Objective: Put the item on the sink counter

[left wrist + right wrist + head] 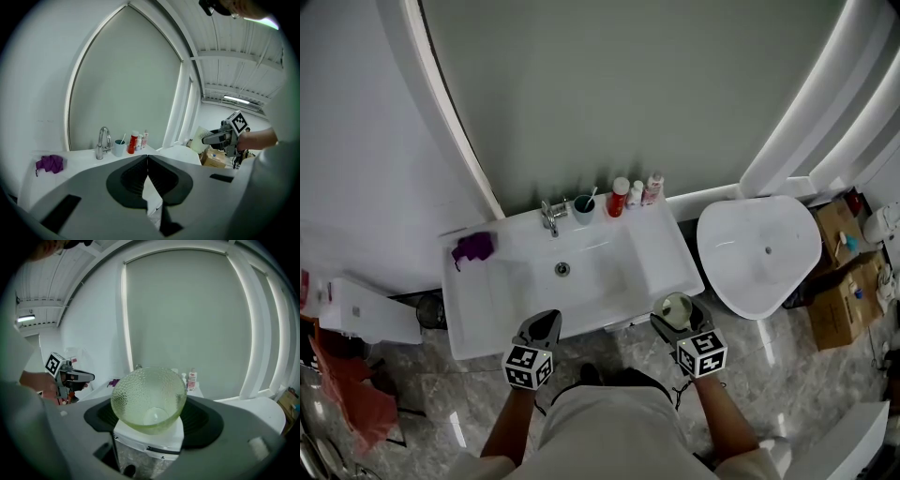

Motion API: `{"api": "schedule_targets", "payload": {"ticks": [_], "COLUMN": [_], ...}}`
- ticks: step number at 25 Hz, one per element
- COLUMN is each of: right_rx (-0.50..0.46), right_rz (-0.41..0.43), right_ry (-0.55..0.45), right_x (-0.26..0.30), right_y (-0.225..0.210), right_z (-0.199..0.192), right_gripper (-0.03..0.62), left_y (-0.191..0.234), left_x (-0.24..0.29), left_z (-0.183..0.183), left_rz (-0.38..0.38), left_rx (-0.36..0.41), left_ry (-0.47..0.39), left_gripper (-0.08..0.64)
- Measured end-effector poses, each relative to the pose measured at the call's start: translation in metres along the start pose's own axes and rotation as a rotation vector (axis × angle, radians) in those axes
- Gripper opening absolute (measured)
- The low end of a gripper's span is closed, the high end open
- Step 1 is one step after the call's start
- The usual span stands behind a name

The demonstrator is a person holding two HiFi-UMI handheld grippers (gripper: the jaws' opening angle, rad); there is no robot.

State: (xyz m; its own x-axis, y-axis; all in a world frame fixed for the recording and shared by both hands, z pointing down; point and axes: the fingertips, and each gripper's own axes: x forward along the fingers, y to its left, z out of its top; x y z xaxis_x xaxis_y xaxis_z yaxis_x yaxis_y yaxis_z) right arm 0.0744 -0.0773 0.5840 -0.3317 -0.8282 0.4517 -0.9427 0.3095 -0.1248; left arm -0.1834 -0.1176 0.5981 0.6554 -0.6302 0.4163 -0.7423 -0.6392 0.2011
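While I stand at the front edge of the white table (661, 255), my right gripper (677, 317) has its jaws spread wide and closed against the two sides of a pale green, pebbled glass bowl (149, 397), which fills the whole gap between them. The right gripper view looks straight into its open mouth. The bowl is up in the air just off the table's front right corner, not resting on the table, with the toilet (759, 248) near on its right. My left gripper (546, 324) is beside it at the table's front edge, in front of the sink basin (581, 272) — its jaws are pressed together, tip against tip, with nothing between them. The two grippers are apart and do not touch. At the back of the table, by the wall, stand a faucet (550, 217), a cup (584, 206) with a stick in it, a red bottle (619, 198) and two small bottles beside that; a purple cloth (473, 247) lies on the table's left end.
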Motion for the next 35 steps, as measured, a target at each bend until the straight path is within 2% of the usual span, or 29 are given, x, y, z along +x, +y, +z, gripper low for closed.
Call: {"api": "schedule_targets", "payload": {"ticks": [6,12,21,35], "right_rx": [-0.003,0.000,-0.049,-0.099], "right_rz": [0.002,0.032,0.112,0.172], "right_ry": [0.024,0.052,0.084,0.203], "right_x": [0.021,0.057,0.126,0.239], "right_y": [-0.014,-0.037,-0.084,-0.180], "right_z": [0.006,0.004,0.012,-0.045], "right_gripper": [0.394,0.394,0.394,0.394], "left_y": [0.008,0.020,0.021,0.016], "left_x": [0.016,0.035,0.081,0.150], "left_z": [0.004,0.008,0.018,0.018], "left_rz": [0.002,0.053,0.136,0.230], "left_rx": [-0.011,-0.033,-0.089,-0.165], "left_ry": [0.011,0.022,0.033,0.091], "left_gripper": [0.008,0.008,0.008,0.008]}}
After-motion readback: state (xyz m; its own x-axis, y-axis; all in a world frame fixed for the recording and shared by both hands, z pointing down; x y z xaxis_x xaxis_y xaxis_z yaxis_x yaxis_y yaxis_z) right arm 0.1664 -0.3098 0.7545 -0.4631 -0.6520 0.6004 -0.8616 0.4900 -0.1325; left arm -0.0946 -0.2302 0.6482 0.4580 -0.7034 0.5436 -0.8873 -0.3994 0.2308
